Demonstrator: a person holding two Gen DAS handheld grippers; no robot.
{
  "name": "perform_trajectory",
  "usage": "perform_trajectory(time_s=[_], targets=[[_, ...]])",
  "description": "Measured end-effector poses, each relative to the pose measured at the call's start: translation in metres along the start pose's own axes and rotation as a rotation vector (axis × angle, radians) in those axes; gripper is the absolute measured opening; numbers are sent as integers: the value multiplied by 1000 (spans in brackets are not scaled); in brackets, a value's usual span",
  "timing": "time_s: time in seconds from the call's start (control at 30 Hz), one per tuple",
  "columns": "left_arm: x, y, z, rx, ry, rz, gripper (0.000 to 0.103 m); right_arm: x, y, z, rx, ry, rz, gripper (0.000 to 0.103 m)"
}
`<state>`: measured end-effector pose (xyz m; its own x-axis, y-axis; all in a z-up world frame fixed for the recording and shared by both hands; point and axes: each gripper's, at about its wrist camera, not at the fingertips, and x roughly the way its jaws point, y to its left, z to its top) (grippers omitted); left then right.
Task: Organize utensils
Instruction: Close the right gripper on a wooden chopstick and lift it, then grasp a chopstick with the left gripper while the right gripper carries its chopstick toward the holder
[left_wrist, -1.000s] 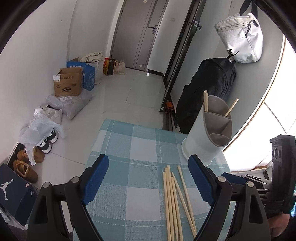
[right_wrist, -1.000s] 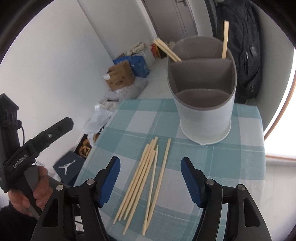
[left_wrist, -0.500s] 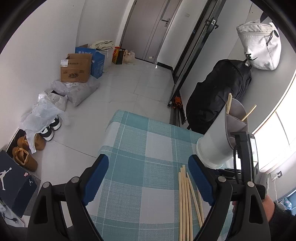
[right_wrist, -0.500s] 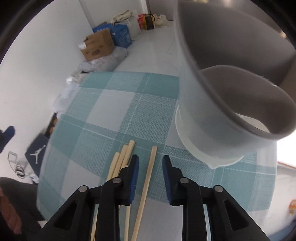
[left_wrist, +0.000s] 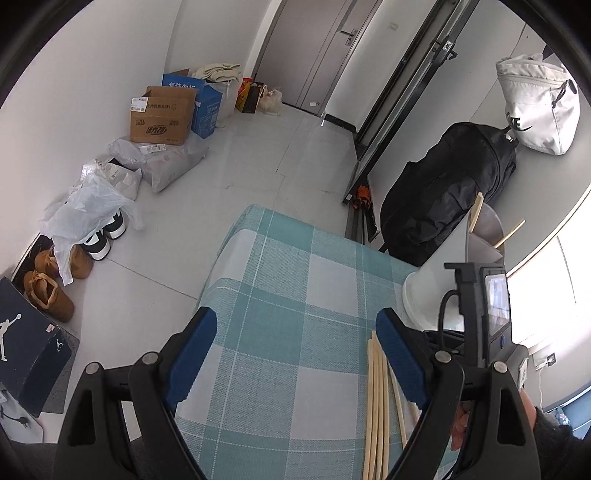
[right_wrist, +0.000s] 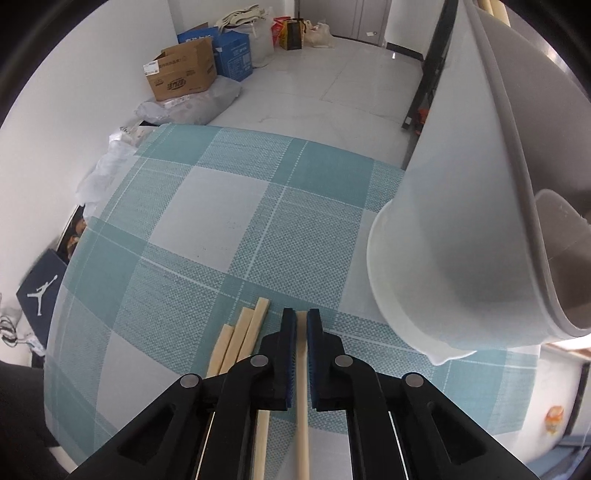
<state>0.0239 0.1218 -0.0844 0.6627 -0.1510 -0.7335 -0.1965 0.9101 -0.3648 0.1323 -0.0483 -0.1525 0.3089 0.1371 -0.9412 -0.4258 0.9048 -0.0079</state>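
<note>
Several wooden chopsticks (left_wrist: 376, 402) lie on a teal checked tablecloth (left_wrist: 291, 332). A grey utensil holder (right_wrist: 476, 206) with compartments stands to their right; in the left wrist view the holder (left_wrist: 436, 288) has a few chopsticks standing in it. My right gripper (right_wrist: 301, 321) is down on the cloth, shut on one chopstick (right_wrist: 303, 417); other chopsticks (right_wrist: 240, 339) lie just left of it. My left gripper (left_wrist: 295, 343) is open and empty above the cloth, left of the chopsticks.
The table's far edge drops to a tiled floor with cardboard boxes (left_wrist: 162, 114), plastic bags, shoes (left_wrist: 48, 291) and a shoebox. A black backpack (left_wrist: 447, 192) and a white bag (left_wrist: 539, 103) are against the wall behind the holder.
My right gripper dropped to the cloth and closed on one chopstick, close beside the holder. My left gripper drew back and to the left, still open.
</note>
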Motion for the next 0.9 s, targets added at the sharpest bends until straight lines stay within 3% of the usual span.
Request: perform_trajectory(time_s=[0.13, 0.33, 0.53, 0.63, 0.9], targets=[[10, 0, -6, 24, 59, 24, 85, -16, -8, 1, 50, -75, 38, 5], [35, -23, -26, 153, 227, 29, 85, -73, -32, -11, 150, -257, 138, 5], [46, -46, -45, 239, 309, 37, 85, -124, -61, -37, 258, -453, 227, 5], [48, -55, -50, 251, 336, 39, 85, -134, -69, -50, 280, -494, 227, 5], [63, -69, -66, 315, 390, 134, 85, -153, -77, -68, 278, -562, 224, 5]])
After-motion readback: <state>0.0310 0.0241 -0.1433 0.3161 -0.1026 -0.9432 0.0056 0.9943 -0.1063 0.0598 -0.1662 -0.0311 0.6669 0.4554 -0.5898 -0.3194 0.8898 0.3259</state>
